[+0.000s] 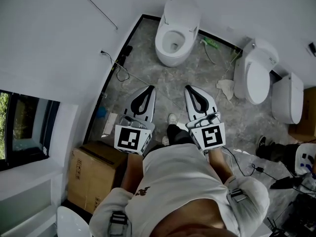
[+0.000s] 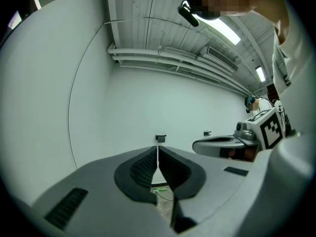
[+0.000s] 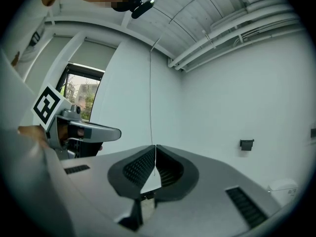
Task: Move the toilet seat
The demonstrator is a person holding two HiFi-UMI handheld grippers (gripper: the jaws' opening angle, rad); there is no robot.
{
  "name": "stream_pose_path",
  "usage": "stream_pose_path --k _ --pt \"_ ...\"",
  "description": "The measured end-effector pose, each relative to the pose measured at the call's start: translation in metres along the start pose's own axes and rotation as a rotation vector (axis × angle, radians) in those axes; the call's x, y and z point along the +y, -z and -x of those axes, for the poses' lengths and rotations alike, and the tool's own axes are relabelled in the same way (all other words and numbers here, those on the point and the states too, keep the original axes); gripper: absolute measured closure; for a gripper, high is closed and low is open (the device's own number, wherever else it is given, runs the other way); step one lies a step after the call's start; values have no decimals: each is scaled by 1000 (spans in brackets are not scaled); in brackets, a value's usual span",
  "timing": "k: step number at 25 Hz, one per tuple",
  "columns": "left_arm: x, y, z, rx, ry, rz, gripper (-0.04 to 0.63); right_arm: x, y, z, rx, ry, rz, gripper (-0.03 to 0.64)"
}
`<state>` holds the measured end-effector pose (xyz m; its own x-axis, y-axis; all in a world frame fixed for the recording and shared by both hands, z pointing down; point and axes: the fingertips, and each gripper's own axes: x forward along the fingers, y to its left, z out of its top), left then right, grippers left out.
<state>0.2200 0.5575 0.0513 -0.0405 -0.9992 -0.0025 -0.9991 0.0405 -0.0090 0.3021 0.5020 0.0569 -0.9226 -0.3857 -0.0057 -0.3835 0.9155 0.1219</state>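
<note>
The left gripper (image 2: 157, 152) and right gripper (image 3: 155, 149) both have their jaws pressed together, with nothing between the ribbed black pads (image 2: 143, 167). Their smooth grey shells point side by side at the glossy white toilet (image 1: 170, 56), well short of it. The toilet seat (image 1: 161, 37) rings its open bowl. Grey marbled floor (image 1: 148, 68) surrounds the toilet.

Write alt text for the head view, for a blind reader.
From above, a person holds the left gripper and the right gripper side by side, both shut and empty, pointing toward an open white toilet on a grey floor. Two closed toilets stand at the right, a cardboard box at lower left.
</note>
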Motion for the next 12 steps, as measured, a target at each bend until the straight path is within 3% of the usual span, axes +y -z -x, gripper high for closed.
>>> stream_pose_path --k 12 --pt "26 -9 -86 1 -13 -19 566 -66 -5 -64 -38 -14 -19 595"
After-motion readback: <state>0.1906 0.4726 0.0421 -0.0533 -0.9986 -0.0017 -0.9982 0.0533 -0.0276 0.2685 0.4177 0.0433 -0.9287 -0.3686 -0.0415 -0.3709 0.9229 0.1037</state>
